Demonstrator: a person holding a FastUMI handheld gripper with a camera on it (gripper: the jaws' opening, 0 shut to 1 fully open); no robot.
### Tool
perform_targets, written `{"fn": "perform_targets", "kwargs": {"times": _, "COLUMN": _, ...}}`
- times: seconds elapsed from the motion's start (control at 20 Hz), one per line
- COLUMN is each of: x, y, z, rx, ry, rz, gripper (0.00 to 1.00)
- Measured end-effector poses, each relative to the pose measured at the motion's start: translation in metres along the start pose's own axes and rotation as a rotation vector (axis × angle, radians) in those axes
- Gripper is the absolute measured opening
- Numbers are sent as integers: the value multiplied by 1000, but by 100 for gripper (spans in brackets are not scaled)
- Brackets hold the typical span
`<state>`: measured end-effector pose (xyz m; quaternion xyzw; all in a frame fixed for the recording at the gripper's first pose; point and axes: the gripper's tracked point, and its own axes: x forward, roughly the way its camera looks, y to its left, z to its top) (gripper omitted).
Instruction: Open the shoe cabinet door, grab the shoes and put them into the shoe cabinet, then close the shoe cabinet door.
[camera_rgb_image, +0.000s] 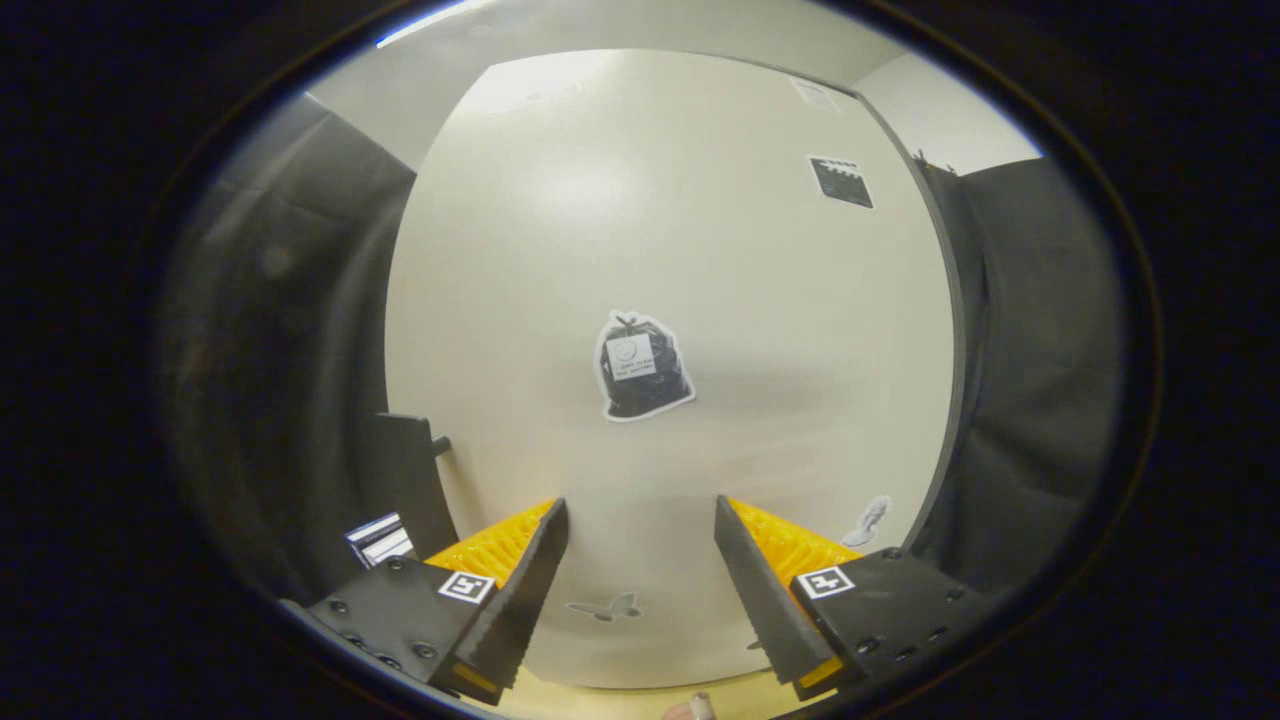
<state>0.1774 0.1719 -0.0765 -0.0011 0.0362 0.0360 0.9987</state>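
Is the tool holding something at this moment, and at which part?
Nothing is held. The tool is open, its fingers apart with only the pale cabinet door showing between them and beyond.

The cabinet door (660, 250) is a smooth, pale panel with a soft satin sheen; a blurred highlight lies on its upper part. The stickers (641, 365) on it look like flat printed paper or film, faintly glossy. Dark matt cloth (290, 330) hangs in loose folds on either side. The tool (640, 590), its 2 fingers apart, has ribbed inner faces and matt plastic-looking housings with screw heads.
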Motion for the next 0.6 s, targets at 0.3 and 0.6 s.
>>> {"fn": "perform_targets", "kwargs": {"times": 0.3, "x": 2, "y": 5, "z": -7, "rx": 2, "ry": 9, "rz": -2, "gripper": 94}}
{"fn": "perform_targets", "kwargs": {"times": 0.6, "x": 3, "y": 7, "z": -8, "rx": -3, "ry": 6, "rz": 4, "gripper": 94}}
